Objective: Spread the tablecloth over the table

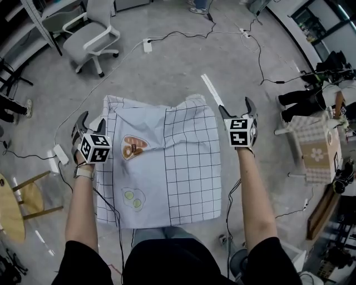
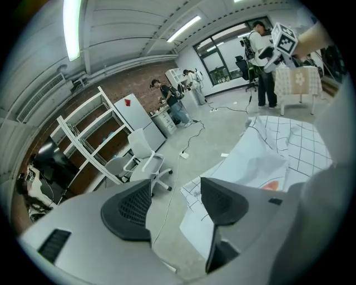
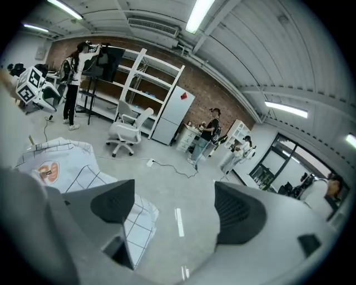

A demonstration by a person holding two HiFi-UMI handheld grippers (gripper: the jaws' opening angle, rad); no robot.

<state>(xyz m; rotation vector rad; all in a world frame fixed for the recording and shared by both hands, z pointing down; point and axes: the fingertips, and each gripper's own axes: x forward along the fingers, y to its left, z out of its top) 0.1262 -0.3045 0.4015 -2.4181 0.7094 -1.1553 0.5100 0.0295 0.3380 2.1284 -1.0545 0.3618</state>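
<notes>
Head view: tablecloth (image 1: 167,167) lies at frame centre, draped over a worktop hidden beneath it. Its plain half with food prints is at left, its grid half at right, and its far edge is rumpled. Left claw (image 1: 92,119) is beside its upper-left corner, right claw (image 1: 235,107) beside its upper-right. Both claws stand wide apart, nothing between them; cloth not gripped.

Looks like a lab or workshop: bare concrete floor (image 1: 167,72) strewn with cables (image 1: 260,61), white shelving (image 3: 150,78) against a brick wall (image 3: 217,89), office chair (image 1: 92,33), strip lights (image 3: 199,14)
</notes>
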